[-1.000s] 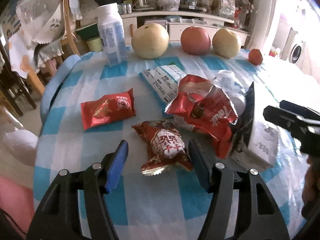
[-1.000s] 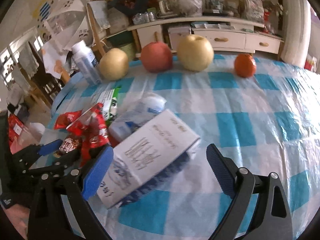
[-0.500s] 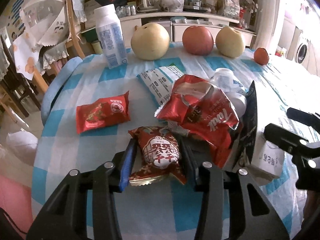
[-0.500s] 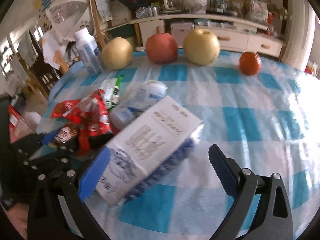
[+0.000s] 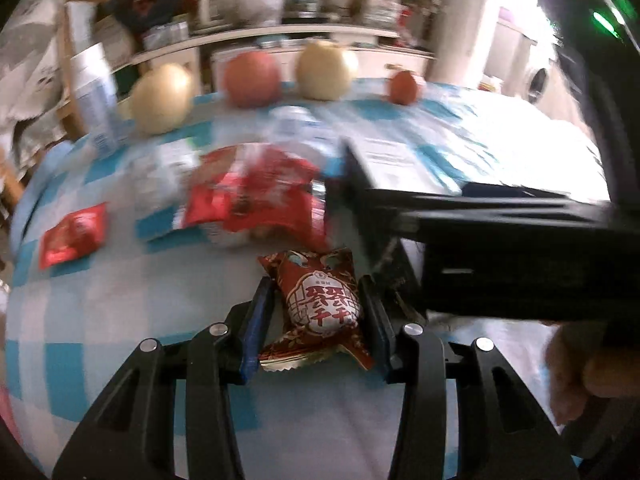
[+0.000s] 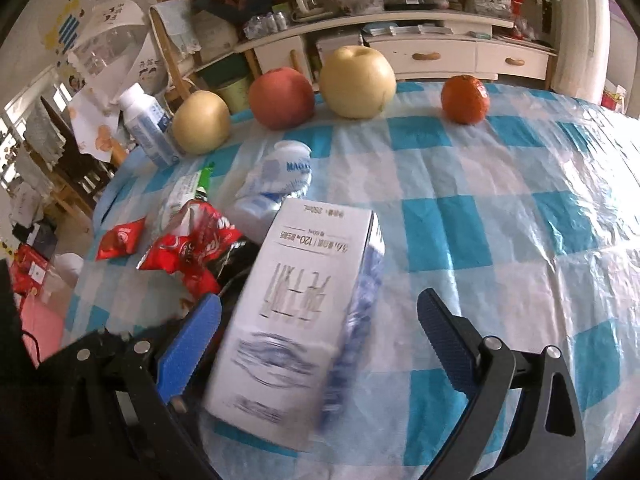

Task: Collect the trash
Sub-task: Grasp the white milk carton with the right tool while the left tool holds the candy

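My left gripper (image 5: 316, 292) is shut on a small red snack packet (image 5: 320, 304) with white lettering, just above the blue-checked tablecloth (image 5: 120, 320). My right gripper (image 6: 320, 320) is open, with a white milk carton (image 6: 304, 312) lying lengthwise between its blue fingers (image 6: 444, 336); the right finger stands clear of it. In the left wrist view the right gripper (image 5: 500, 240) shows as a black bar close on the right. A crumpled red bag (image 6: 192, 244), a flat red packet (image 6: 120, 238), a crushed plastic bottle (image 6: 280, 176) and a white-green wrapper (image 6: 188, 188) lie left of the carton.
Along the far edge stand a pear (image 6: 200, 122), a red apple (image 6: 280, 98), a second pear (image 6: 358, 82), an orange (image 6: 464, 100) and an upright white bottle (image 6: 146, 128). A person's hand (image 5: 580, 368) holds the right gripper. A cluttered sideboard (image 6: 440, 52) stands behind.
The left gripper's jaws closed onto the snack packet, then swung right with it toward the right gripper. The carton now lies more lengthwise between the right gripper's open fingers.
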### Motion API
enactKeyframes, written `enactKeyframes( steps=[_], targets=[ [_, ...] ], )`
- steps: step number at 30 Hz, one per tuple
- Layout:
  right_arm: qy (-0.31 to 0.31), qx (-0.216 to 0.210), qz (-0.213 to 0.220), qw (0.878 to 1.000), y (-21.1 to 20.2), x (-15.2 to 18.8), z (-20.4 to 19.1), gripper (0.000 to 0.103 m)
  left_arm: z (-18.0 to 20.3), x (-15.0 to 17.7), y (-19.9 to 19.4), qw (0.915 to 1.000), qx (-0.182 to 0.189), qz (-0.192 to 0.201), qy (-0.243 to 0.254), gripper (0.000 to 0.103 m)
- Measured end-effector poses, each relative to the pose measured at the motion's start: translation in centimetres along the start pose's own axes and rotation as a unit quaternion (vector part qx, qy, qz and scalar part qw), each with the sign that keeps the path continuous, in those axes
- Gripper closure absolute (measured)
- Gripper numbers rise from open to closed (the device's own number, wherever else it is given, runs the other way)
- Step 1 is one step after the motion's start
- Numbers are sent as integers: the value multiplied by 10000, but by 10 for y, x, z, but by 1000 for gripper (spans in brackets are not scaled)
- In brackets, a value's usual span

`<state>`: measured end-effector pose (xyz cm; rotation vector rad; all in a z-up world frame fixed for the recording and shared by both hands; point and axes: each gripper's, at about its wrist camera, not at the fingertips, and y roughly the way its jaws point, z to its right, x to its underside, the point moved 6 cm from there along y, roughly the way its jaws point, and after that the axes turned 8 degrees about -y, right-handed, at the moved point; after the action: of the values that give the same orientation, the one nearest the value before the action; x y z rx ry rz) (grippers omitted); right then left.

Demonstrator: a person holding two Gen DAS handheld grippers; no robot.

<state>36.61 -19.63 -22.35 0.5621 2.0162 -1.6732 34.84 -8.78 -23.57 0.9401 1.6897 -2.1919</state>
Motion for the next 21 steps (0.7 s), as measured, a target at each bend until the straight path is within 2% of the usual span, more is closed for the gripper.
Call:
enactKeyframes(
  steps=[3, 9, 10, 11, 13, 21],
  targets=[
    [-152, 189, -14, 9997, -3, 2, 4, 6, 9, 4, -2, 9999, 83, -29, 53, 59],
    [-442, 297, -131, 9985, -1, 11, 6, 7, -21, 1, -13, 9994, -123, 71, -322, 59],
    [-463, 277, -135, 9985, -1, 11, 5, 10, -26, 1, -16, 9992, -129, 91, -377, 59],
    [-476, 213, -152, 9985, 0, 11, 3, 24, -30, 1, -18, 9989, -119, 103, -434, 59],
    [-480, 166, -207, 9985, 3, 12, 0, 36, -38, 2, -23, 9983, -79, 119, -563, 60],
    [-502, 174, 5, 9986, -4, 11, 0, 39, -58, 3, -46, 9968, -105, 310, -725, 60]
  ],
)
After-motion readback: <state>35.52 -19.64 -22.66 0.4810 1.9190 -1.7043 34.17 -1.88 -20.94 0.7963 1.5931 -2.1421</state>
